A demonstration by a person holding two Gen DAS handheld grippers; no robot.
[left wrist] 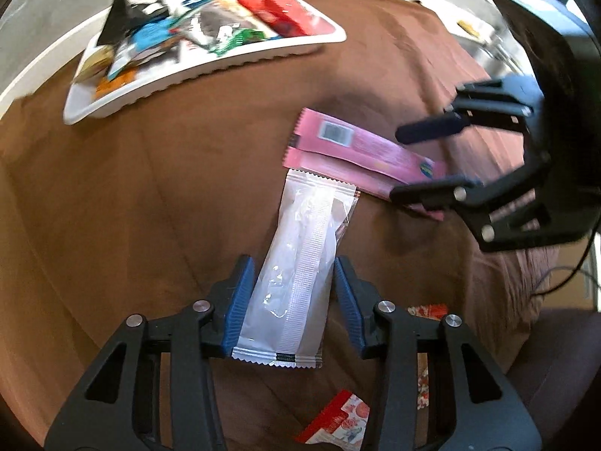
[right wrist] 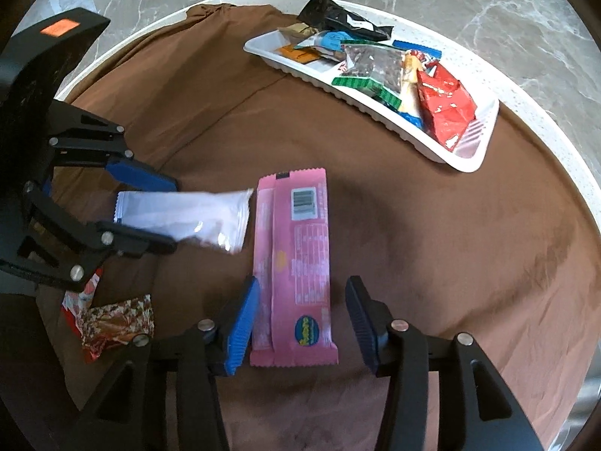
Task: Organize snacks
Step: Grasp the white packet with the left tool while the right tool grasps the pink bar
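Note:
A white snack packet [left wrist: 300,270] lies between the blue pads of my left gripper [left wrist: 293,289]; the jaws stand close at both its sides and seem to hold it just off the cloth, as the right wrist view [right wrist: 188,218] shows. A pink snack bar [right wrist: 296,263] lies flat on the brown cloth between the open jaws of my right gripper [right wrist: 302,315], with a gap at its right side. The pink bar also shows in the left wrist view [left wrist: 360,150], with the right gripper [left wrist: 409,161] around its far end. A white tray [right wrist: 375,109] full of snacks stands beyond.
The tray [left wrist: 210,71] is at the back of the round white table [right wrist: 544,120], which is covered by a brown cloth [right wrist: 432,244]. Small red and patterned wrappers [right wrist: 116,319] lie near the left gripper, also low in the left wrist view [left wrist: 338,424].

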